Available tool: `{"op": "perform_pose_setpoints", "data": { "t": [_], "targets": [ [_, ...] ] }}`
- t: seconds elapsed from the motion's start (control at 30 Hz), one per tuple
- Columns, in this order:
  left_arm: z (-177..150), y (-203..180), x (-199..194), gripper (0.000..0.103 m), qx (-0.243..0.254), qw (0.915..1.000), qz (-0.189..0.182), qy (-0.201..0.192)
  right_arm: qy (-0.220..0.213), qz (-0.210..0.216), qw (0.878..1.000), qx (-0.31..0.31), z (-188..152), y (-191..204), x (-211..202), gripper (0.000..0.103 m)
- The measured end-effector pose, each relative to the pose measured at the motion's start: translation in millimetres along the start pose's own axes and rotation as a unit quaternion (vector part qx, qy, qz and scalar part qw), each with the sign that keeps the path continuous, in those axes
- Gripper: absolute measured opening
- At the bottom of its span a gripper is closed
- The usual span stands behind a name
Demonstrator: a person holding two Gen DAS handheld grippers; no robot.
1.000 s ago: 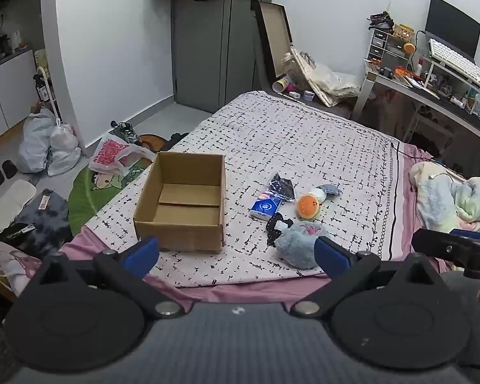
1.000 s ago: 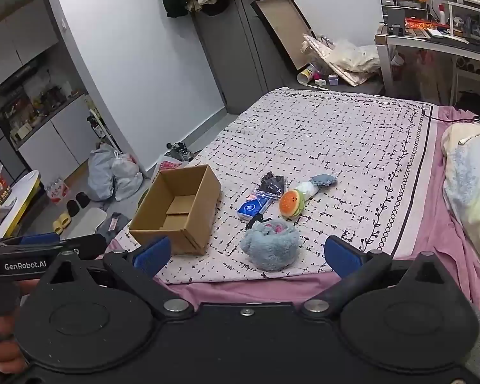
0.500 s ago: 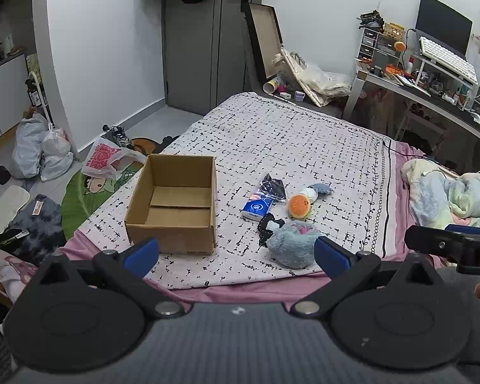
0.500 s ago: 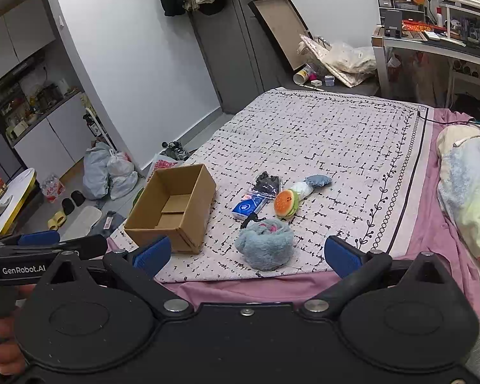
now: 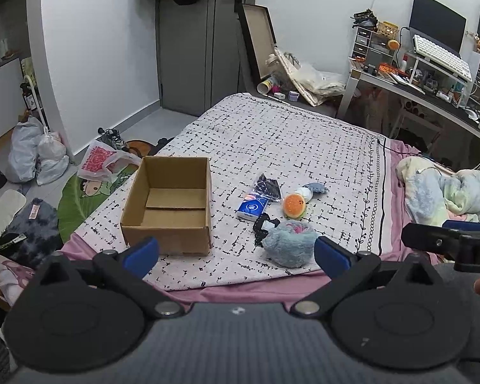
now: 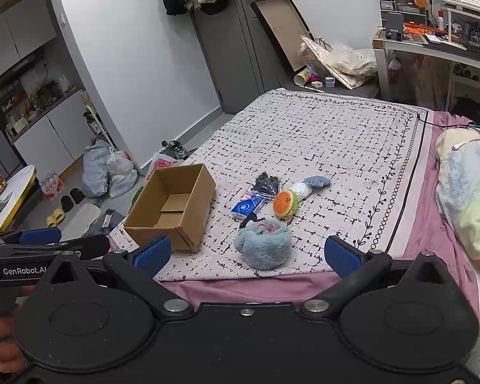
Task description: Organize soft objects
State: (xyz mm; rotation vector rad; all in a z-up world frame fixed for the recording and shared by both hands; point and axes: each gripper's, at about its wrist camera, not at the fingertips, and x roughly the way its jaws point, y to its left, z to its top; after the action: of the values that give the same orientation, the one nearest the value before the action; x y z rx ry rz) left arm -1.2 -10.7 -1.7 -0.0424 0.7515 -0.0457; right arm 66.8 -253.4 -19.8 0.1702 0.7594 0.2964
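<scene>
Left wrist view: left tongs (image 5: 236, 254) spread wide, gripping nothing, above the bed's (image 5: 304, 134) near edge. Right tongs (image 6: 245, 254) likewise gape empty. Fluffy blue toy (image 5: 288, 243) lies between the pads, cardboard box (image 5: 169, 204) just left.

We saw an evenly, softly lit room in both views, with no glare on the bed (image 5: 304, 147). Shadows were faint, a soft one under the cardboard box (image 5: 169, 204) at the bed's near edge. Fisheye distortion bent the walls and door toward the frame edges. Focus was sharp across the bed; dark corners vignetted the left wrist view.
</scene>
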Motion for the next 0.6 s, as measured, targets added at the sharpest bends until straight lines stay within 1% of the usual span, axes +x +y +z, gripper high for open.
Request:
{"op": "perform_pose_setpoints", "data": {
  "t": [0.6],
  "targets": [
    [5.3,1.8,-1.9,0.102,-0.003,1.0000,0.000,-0.003,-0.002,-0.002,1.000,-0.010,2.1,4.7,0.0,0.103]
  ]
}}
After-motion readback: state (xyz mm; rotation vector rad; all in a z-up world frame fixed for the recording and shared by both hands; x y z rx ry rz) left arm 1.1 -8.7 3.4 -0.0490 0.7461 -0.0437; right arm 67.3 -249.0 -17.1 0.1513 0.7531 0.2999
